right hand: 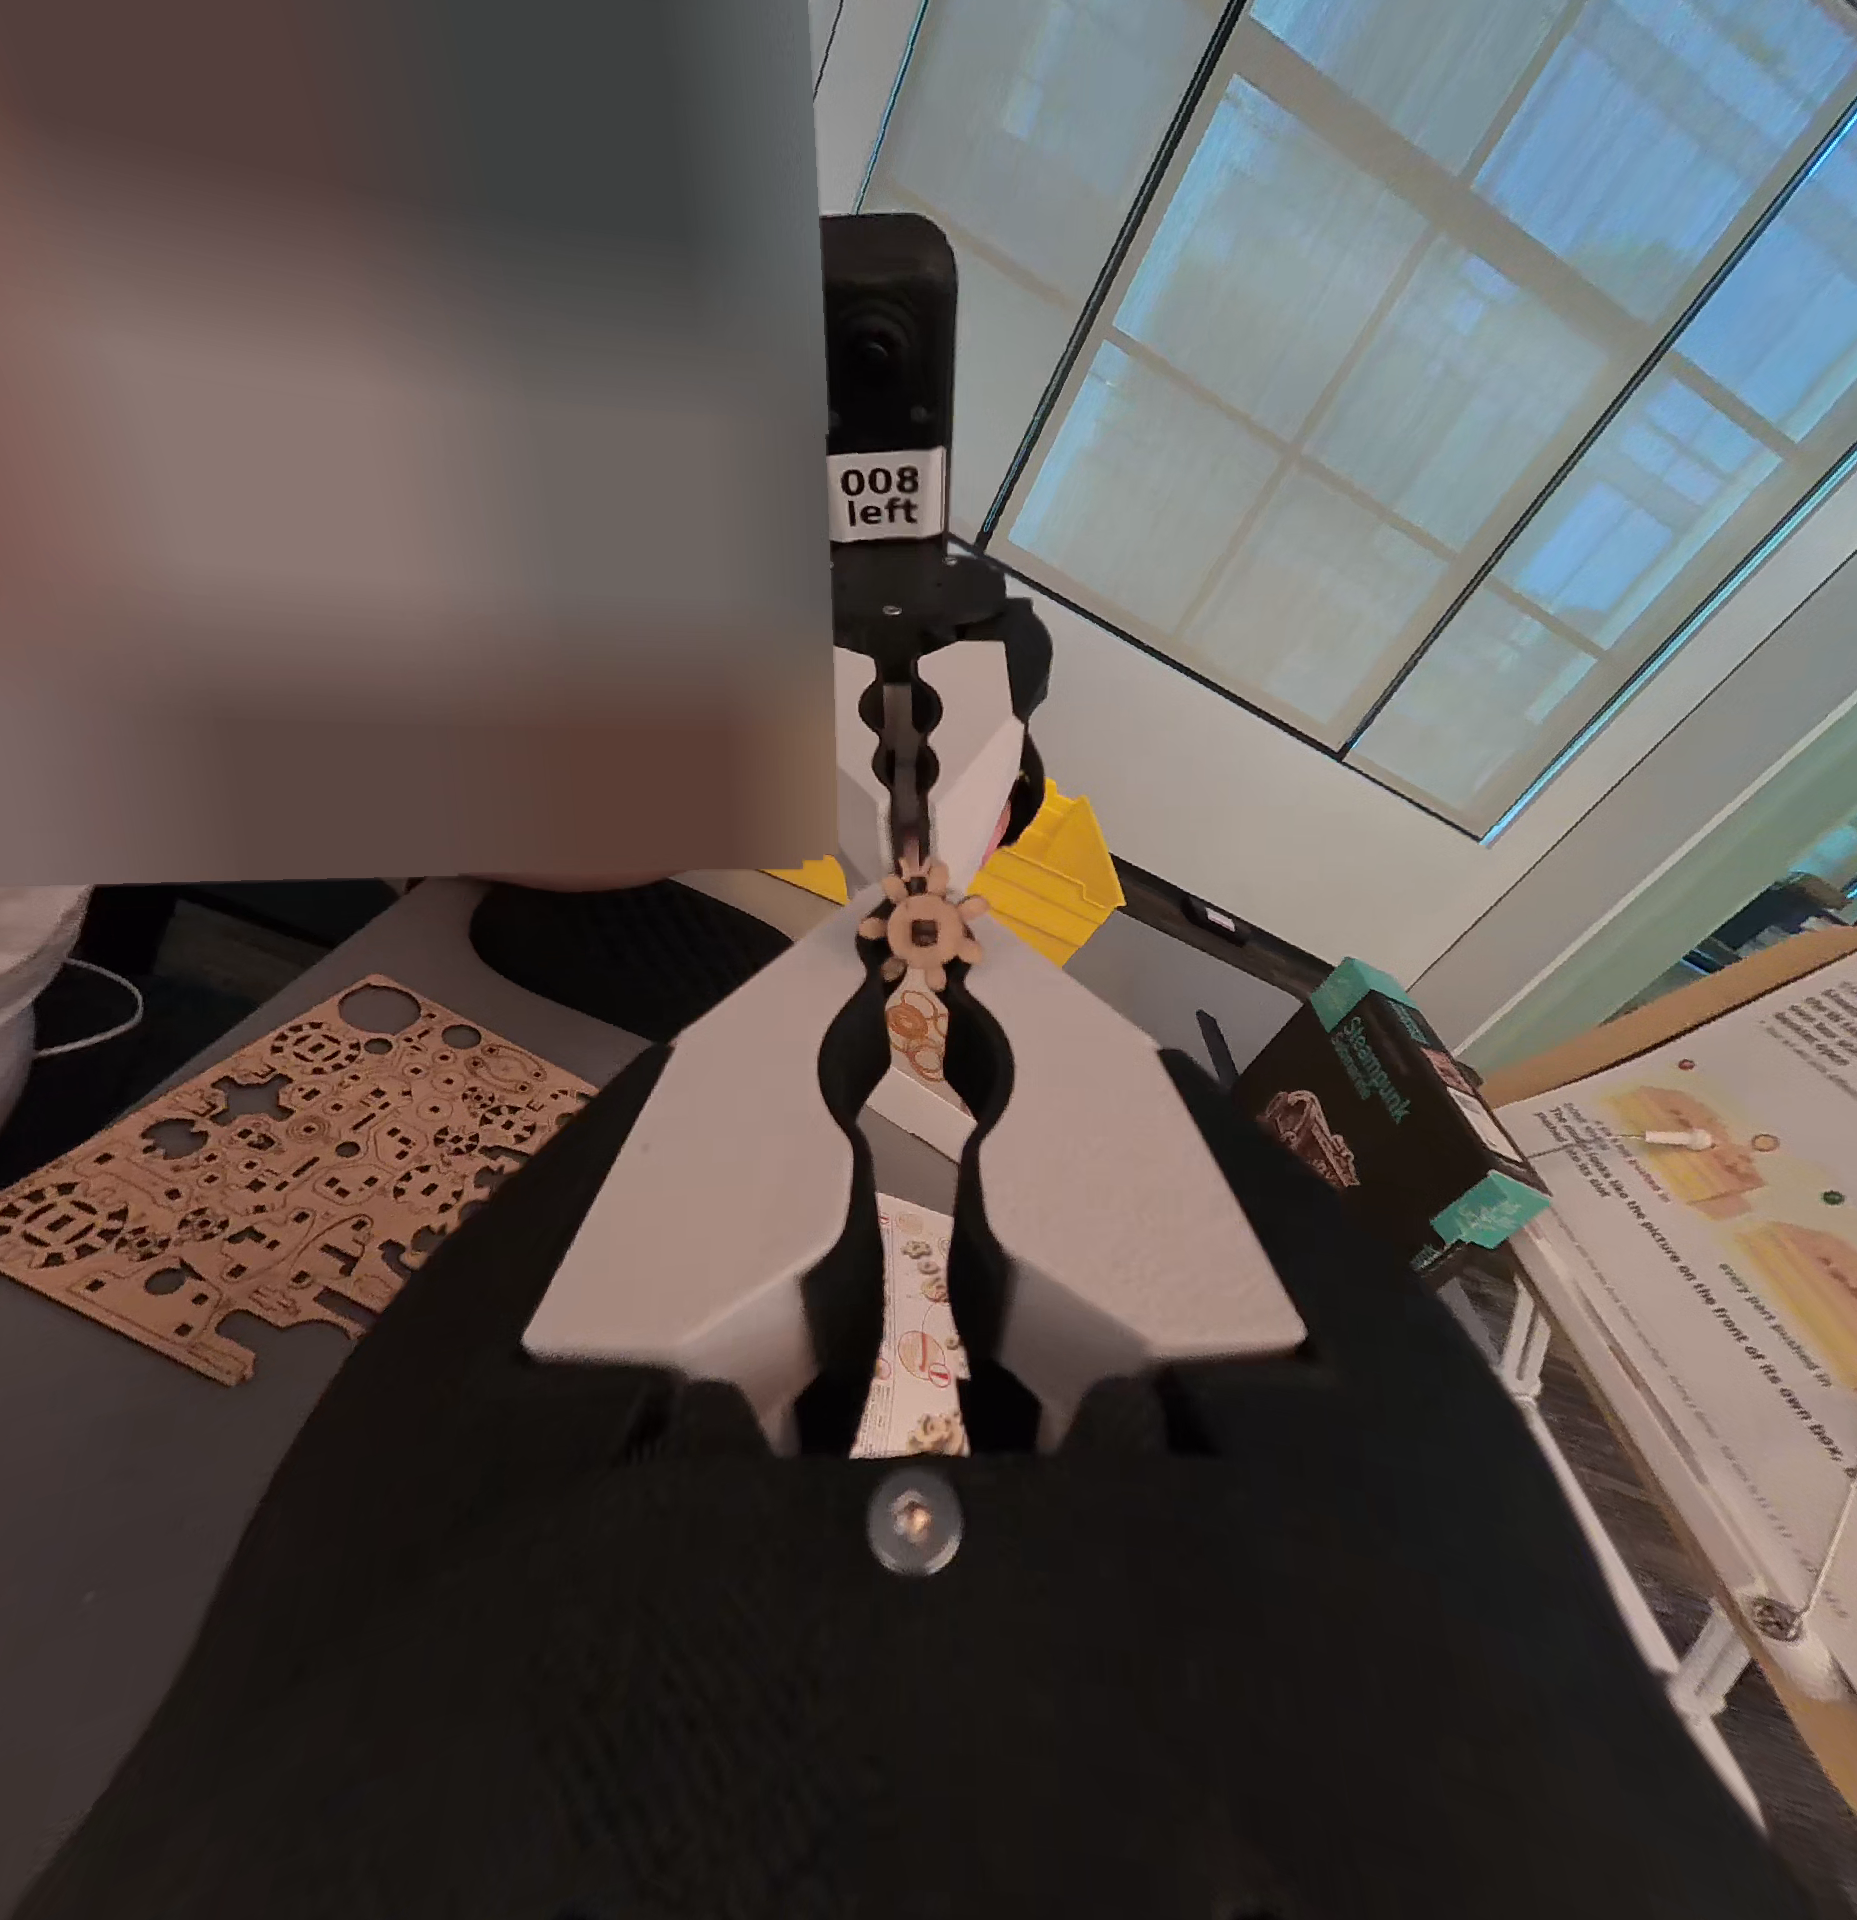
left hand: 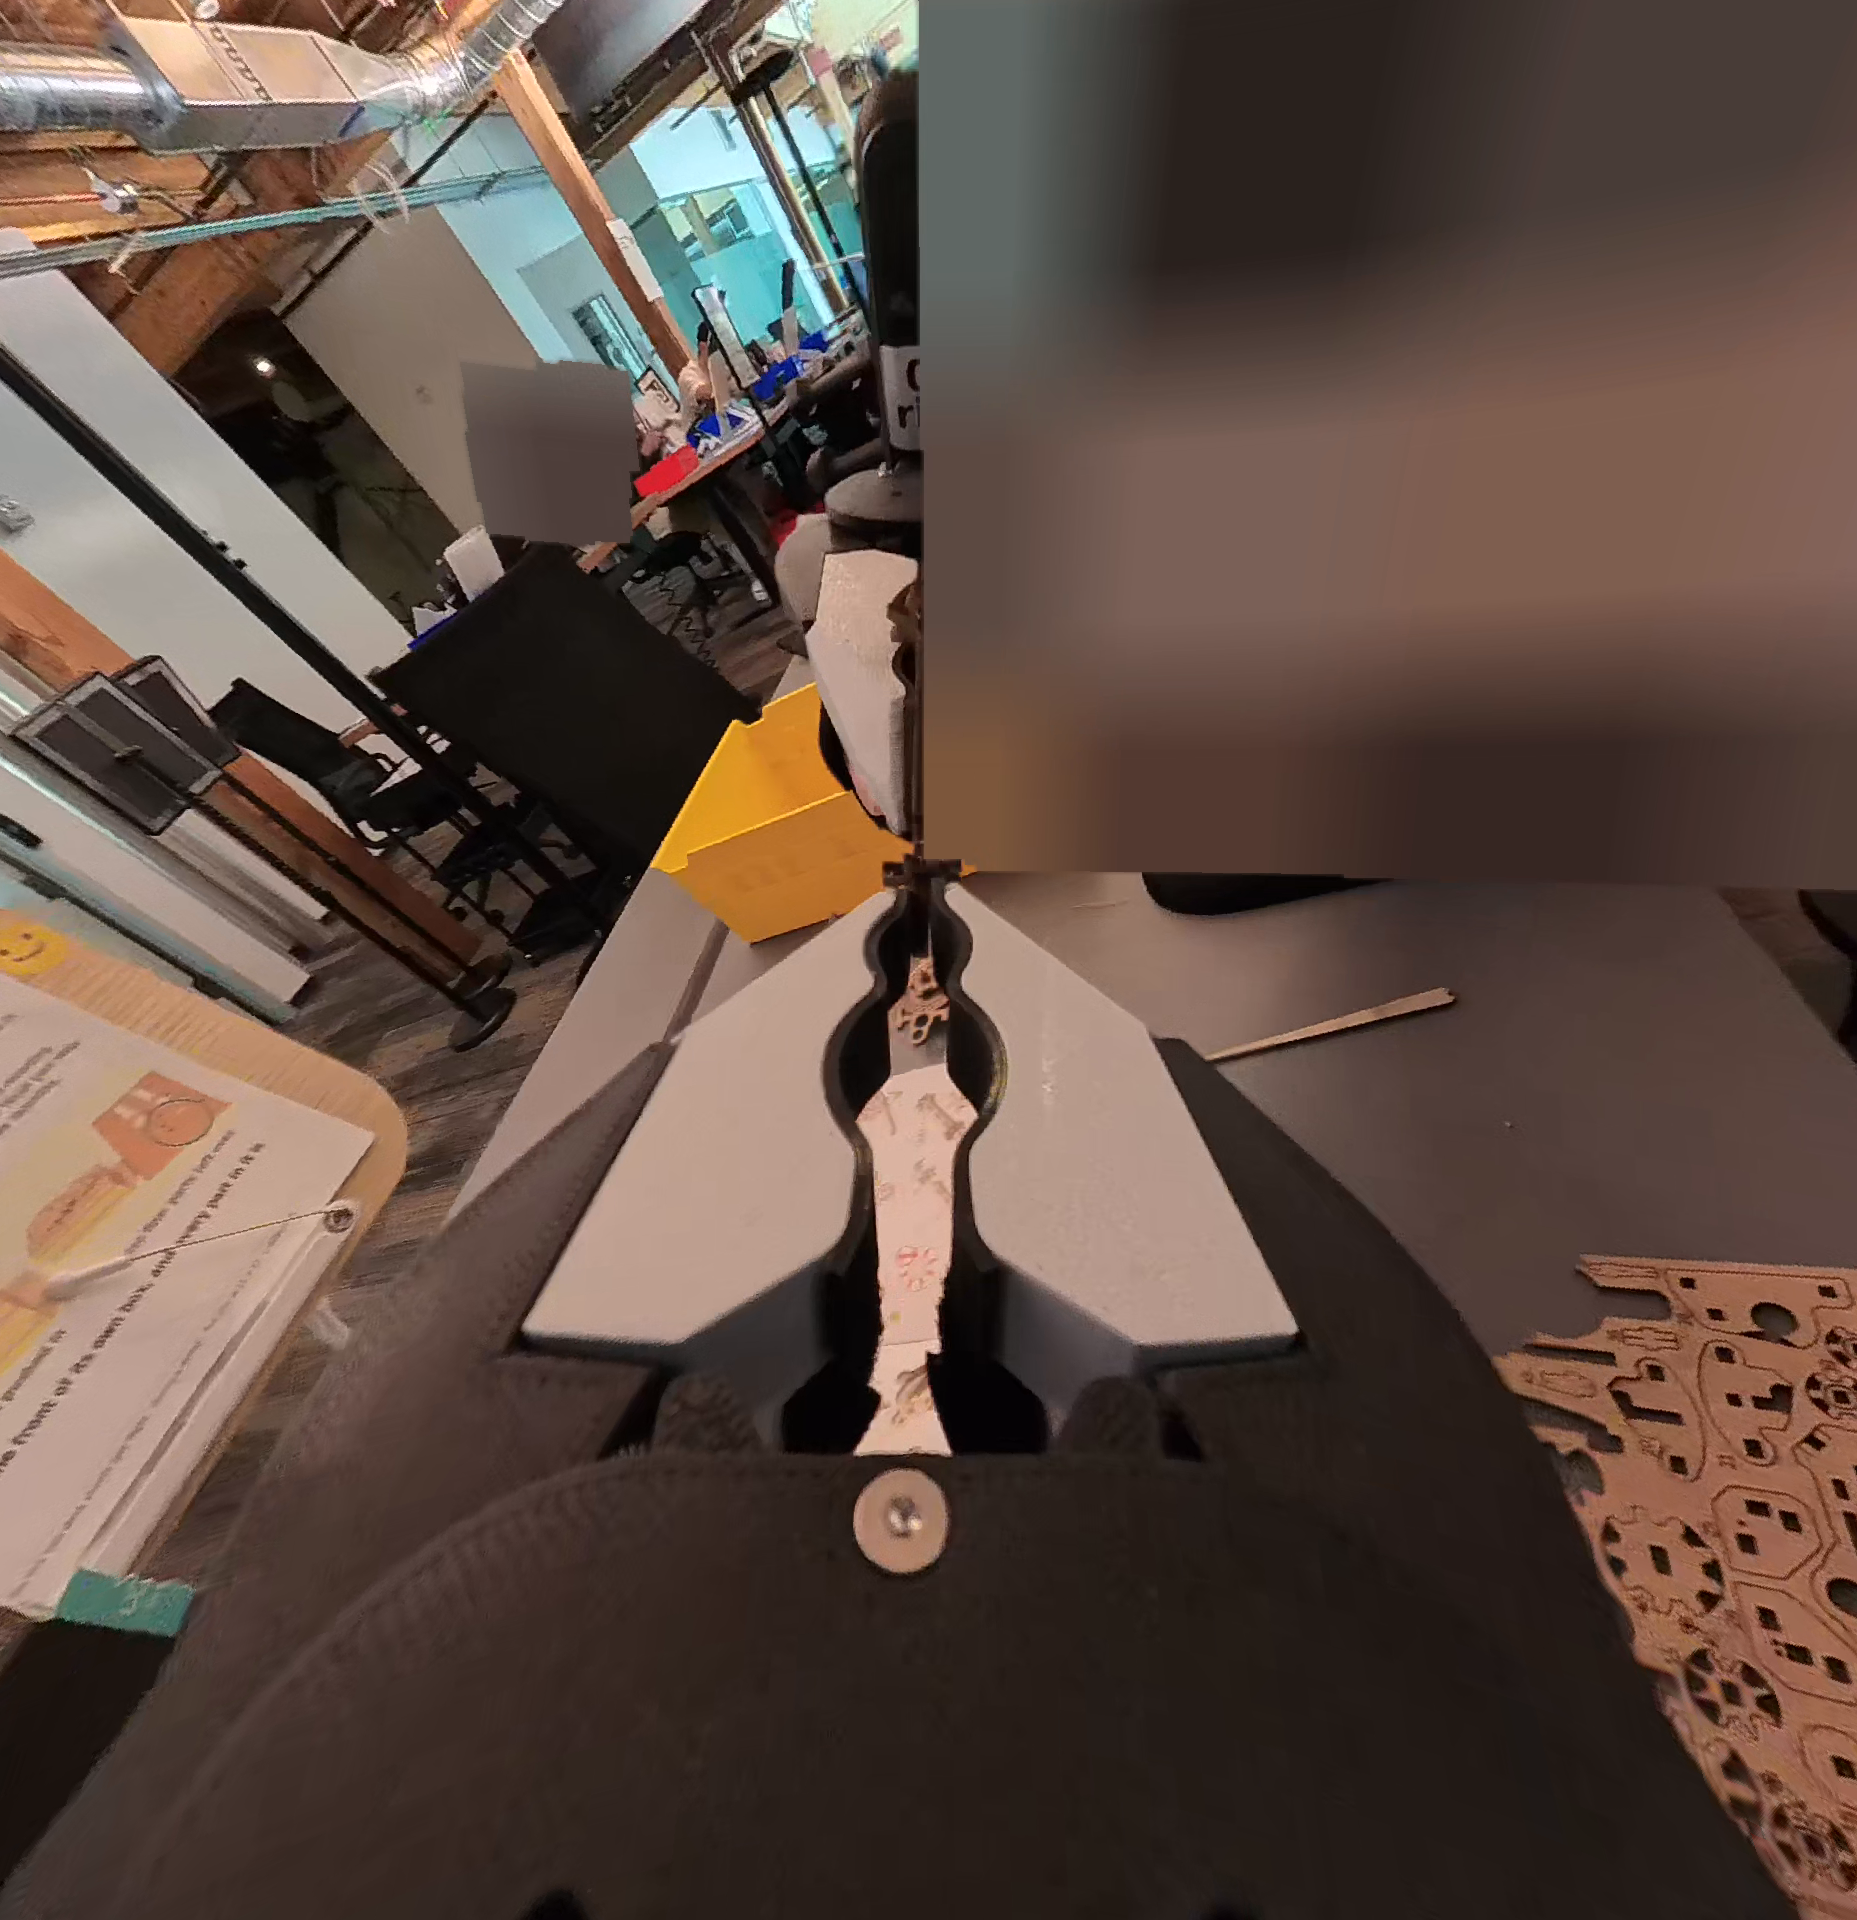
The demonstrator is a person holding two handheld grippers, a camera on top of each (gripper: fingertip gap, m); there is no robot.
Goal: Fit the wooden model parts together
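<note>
In the right wrist view my right gripper (right hand: pixel 919 920) is shut, with a small pale wooden gear (right hand: pixel 919 927) with a square centre hole at its fingertips. My left gripper (right hand: pixel 908 800) faces it tip to tip and is shut on a thin dark wooden part (right hand: pixel 903 748) seen edge-on, which meets the gear. In the left wrist view my left gripper (left hand: pixel 919 894) is shut, and a small dark cross-shaped bit (left hand: pixel 919 871) sticks out at its tips. The right gripper (left hand: pixel 862 675) is mostly hidden behind a blurred patch. Both are held above the grey table (left hand: pixel 1526 1091).
A laser-cut wooden parts sheet (left hand: pixel 1734 1507) (right hand: pixel 259 1174) lies on the table. A thin wooden strip (left hand: pixel 1329 1029), a yellow bin (left hand: pixel 778 821) (right hand: pixel 1049 894), a black box with teal ends (right hand: pixel 1402 1122) and an instruction board (left hand: pixel 124 1247) (right hand: pixel 1734 1195) stand around. A printed booklet (left hand: pixel 908 1195) lies below the grippers.
</note>
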